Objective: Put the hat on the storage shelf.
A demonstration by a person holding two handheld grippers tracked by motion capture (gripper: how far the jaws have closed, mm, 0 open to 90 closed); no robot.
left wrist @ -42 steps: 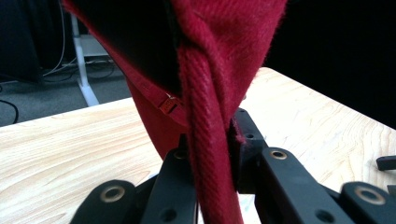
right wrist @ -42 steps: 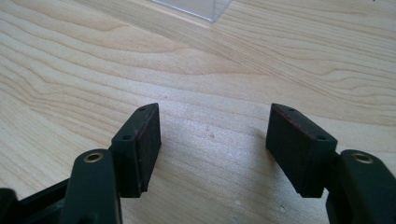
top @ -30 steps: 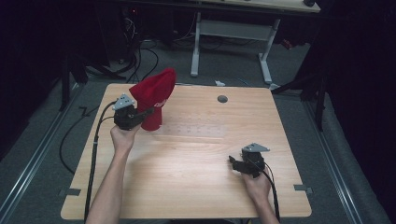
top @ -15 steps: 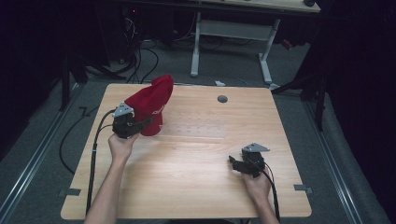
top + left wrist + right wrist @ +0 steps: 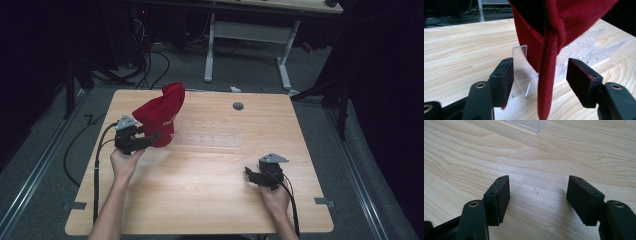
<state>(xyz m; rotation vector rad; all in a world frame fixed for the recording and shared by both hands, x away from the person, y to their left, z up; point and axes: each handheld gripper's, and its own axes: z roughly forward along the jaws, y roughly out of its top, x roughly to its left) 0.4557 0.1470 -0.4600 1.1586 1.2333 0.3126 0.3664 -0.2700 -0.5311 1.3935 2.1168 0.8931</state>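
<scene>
A red fabric cap (image 5: 161, 111) is draped over a clear acrylic stand (image 5: 520, 55) on the left part of the wooden table (image 5: 210, 200). My left gripper (image 5: 154, 137) is right in front of the cap, low on its near side. In the left gripper view this gripper (image 5: 539, 73) is open, and a hanging edge of the red cap (image 5: 549, 75) dangles between the jaws without being pinched. My right gripper (image 5: 250, 175) rests near the table's front right. It is open (image 5: 537, 195) over bare wood.
A flat clear acrylic rack (image 5: 215, 136) stretches right from the cap across the table's middle; its corner (image 5: 529, 123) lies ahead of the right gripper. A small grey round grommet (image 5: 238, 106) sits near the far edge. Cables trail off the left side.
The left gripper has drawn back toward the near edge and the red cap has come down lower onto the stand. The right gripper has stayed put.
</scene>
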